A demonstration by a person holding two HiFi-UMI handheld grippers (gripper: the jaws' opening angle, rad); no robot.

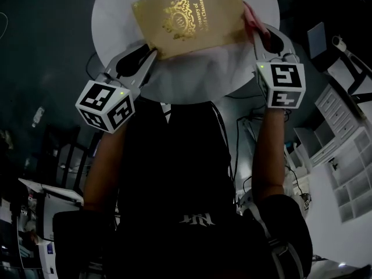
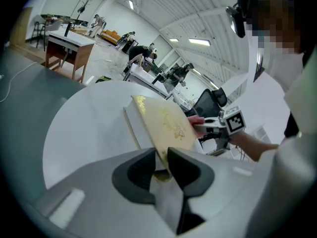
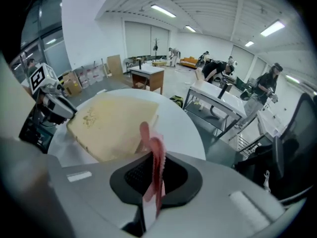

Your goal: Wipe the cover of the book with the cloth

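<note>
The book (image 1: 189, 19) lay on the round table (image 1: 192, 83), at the top centre of the head view. The left gripper (image 2: 162, 158) was pinching the cover's corner at the lower left, apparently to hold the book steady. The right gripper (image 3: 153, 175) was pressed together on the pink cloth (image 3: 154, 152), which was at the book's right edge. The wiping seemed to be only at its start. Next, I think, the cloth had to be drawn leftwards across the cover with light pressure, without the left grip slipping.
</note>
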